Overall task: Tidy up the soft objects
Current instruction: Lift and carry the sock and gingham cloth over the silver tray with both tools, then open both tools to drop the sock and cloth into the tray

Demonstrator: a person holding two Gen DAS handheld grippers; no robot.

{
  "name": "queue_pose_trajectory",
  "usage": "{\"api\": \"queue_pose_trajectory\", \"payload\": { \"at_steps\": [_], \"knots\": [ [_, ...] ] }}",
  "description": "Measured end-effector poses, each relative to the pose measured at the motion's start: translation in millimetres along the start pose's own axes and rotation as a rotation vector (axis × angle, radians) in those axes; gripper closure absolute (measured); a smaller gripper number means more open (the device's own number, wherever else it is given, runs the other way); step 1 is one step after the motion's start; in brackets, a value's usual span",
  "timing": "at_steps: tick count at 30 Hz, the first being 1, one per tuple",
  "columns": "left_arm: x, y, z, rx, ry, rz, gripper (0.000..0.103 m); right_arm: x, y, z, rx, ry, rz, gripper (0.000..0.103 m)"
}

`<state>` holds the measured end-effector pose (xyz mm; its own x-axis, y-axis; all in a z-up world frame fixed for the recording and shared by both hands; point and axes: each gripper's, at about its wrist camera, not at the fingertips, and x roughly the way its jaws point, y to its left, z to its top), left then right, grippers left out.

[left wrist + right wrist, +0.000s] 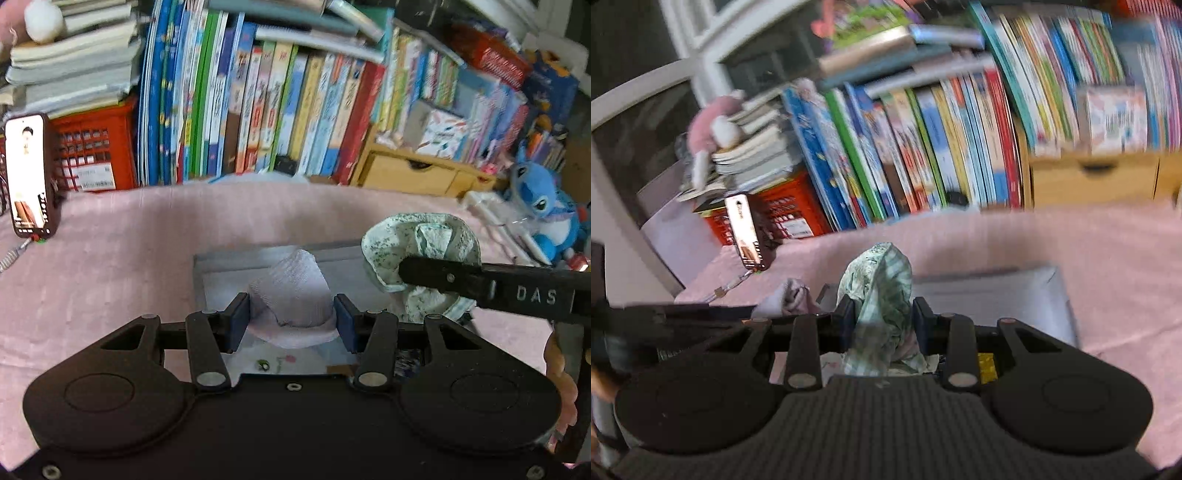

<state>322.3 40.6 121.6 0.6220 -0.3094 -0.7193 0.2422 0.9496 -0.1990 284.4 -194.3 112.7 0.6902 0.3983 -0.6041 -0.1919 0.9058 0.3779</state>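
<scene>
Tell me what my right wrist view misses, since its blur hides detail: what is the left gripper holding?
Observer: The left gripper is shut on a pale lilac cloth, bunched upright between its pads.
Operator: Where is my own cloth relative to the box?
Observer: In the left wrist view, your green patterned cloth hangs at the right end of the grey box, with the right gripper clamped on it.
Operator: Anything soft left nearby?
Observer: A blue plush toy sits at the far right of the pink blanket, outside your view.
</scene>
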Motion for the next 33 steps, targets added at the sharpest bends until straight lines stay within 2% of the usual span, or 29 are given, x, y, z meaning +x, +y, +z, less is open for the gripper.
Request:
{"api": "queue_pose_trajectory", "payload": {
  "at_steps": [5,15,28,33],
  "knots": [
    [29.3,6.8,5.3,-0.010,0.040,0.019,0.056,34.4,-5.4,8.2,0.066,0.065,-0.025,0.065],
    [57.8,15.2,2.8,-0.002,0.099,0.048,0.056,83.8,-11.8,10.3,0.158,0.179,-0.055,0.065],
    [77.6,22.6,1.0,0.001,0.157,0.060,0.055,105.5,-20.9,-0.5,0.169,0.250,-0.077,0.063],
    [86.1,26.0,3.3,-0.017,0.203,0.056,0.054,110.5,-21.6,-2.3,0.179,0.273,-0.079,0.061]
  ]
}}
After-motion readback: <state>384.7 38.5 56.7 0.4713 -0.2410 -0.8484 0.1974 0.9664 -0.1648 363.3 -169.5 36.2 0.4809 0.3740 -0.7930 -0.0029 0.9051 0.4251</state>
